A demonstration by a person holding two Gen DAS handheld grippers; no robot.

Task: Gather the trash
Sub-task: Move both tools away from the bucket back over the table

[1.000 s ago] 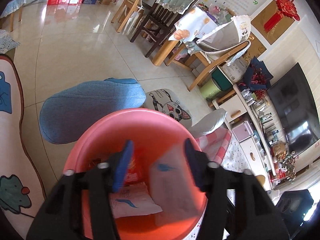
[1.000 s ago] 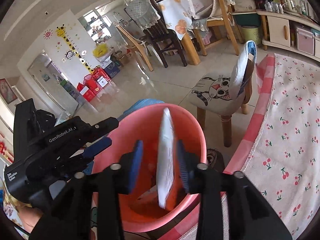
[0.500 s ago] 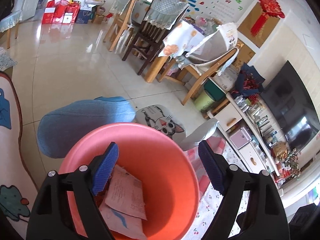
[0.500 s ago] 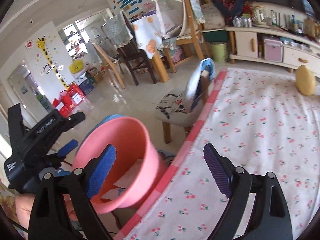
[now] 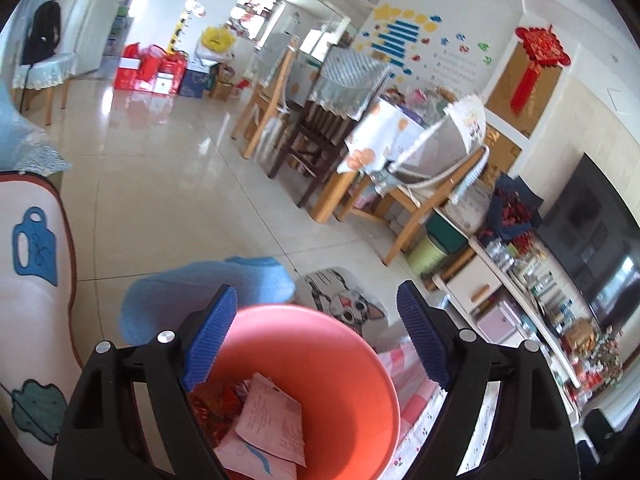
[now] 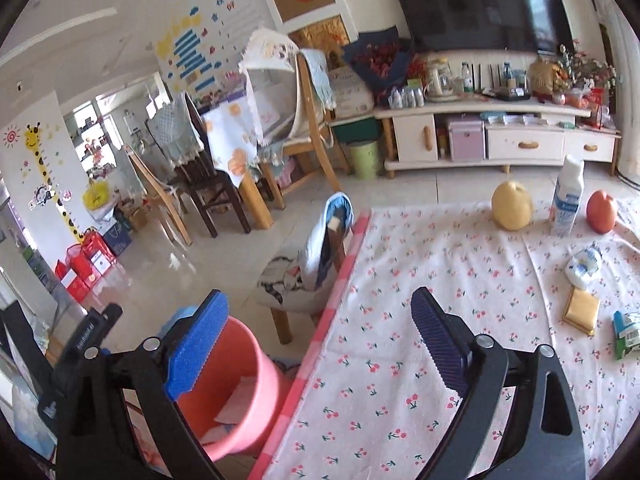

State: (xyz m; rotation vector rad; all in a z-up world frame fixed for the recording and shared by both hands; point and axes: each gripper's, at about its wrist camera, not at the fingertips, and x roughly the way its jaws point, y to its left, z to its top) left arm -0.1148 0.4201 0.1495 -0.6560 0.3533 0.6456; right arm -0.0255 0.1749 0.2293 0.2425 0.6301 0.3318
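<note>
**Between drops: next wrapper to be fetched**

Nothing is held by either claw. The left gripper [image 5: 316,340] is spread wide over the pink bucket [image 5: 360,364], where papers [image 5: 272,420] lie. The right gripper [image 6: 320,344] is opening, empty, above the cherry-print cloth [image 6: 400,300]. A reach is judged necessary toward the far gold packet [image 6: 581,309] and carton [image 6: 628,332].

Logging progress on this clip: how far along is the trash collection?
Done: papers and wrappers lie in the pink bin. In hand: nothing; left claw open, right claw opening, empty. Left: crumpled wrapper, gold packet, green carton on the tablecloth.
</note>
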